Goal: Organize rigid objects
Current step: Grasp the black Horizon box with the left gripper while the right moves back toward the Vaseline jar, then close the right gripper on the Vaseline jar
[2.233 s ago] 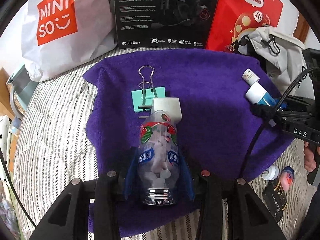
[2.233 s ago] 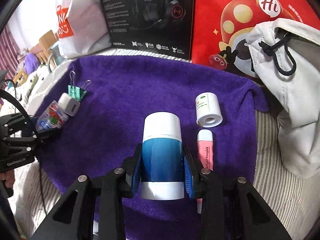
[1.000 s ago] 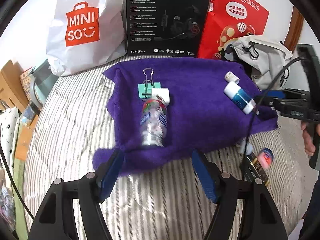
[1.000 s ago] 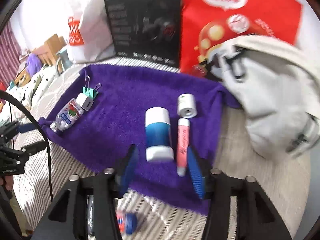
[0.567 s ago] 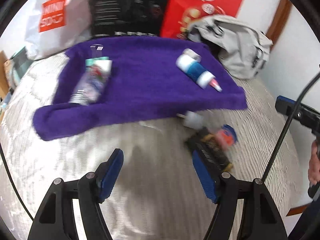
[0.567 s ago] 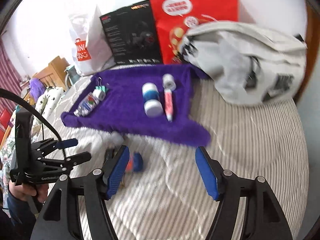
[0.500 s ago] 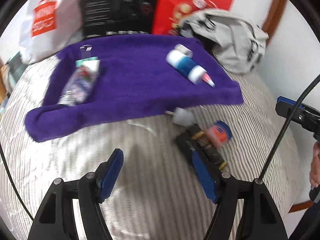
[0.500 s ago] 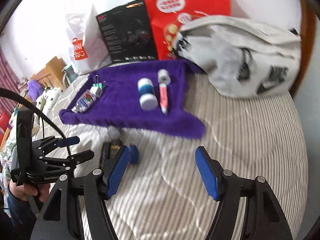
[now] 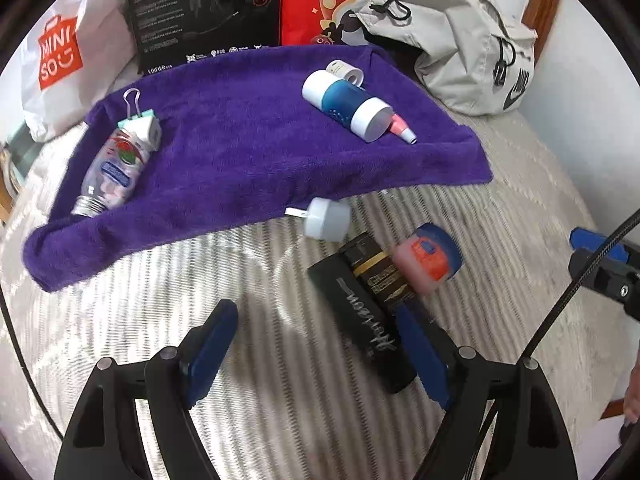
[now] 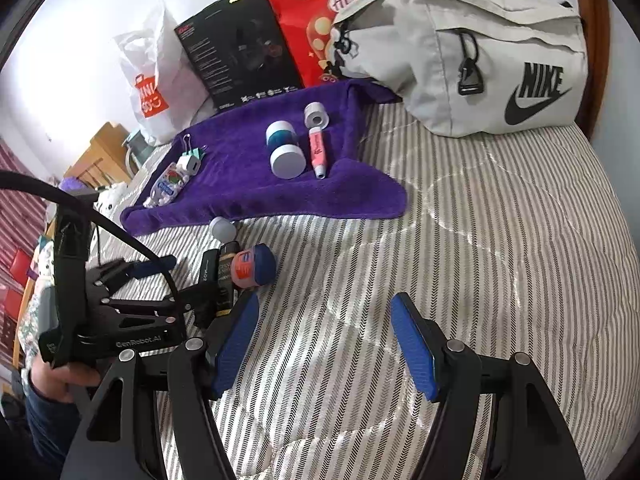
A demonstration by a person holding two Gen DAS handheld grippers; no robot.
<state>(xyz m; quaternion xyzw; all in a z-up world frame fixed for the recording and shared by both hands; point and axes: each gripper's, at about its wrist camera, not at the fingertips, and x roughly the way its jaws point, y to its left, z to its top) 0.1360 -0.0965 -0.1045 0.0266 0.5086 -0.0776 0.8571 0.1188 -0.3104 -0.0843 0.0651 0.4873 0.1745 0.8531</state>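
Left gripper (image 9: 316, 344) hangs over the bed with jaws wide and empty, the black box (image 9: 362, 314) just right of centre, near its right finger. Right gripper (image 10: 324, 346) is spread and empty too. The box looks stiff and light, so pinch across its long flat sides. Its near end hides behind the finger, and the label's blurry.

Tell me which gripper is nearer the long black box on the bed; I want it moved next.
Left. The left gripper hovers open just short of the black box, one finger beside it; the right gripper is open, farther off to its right.
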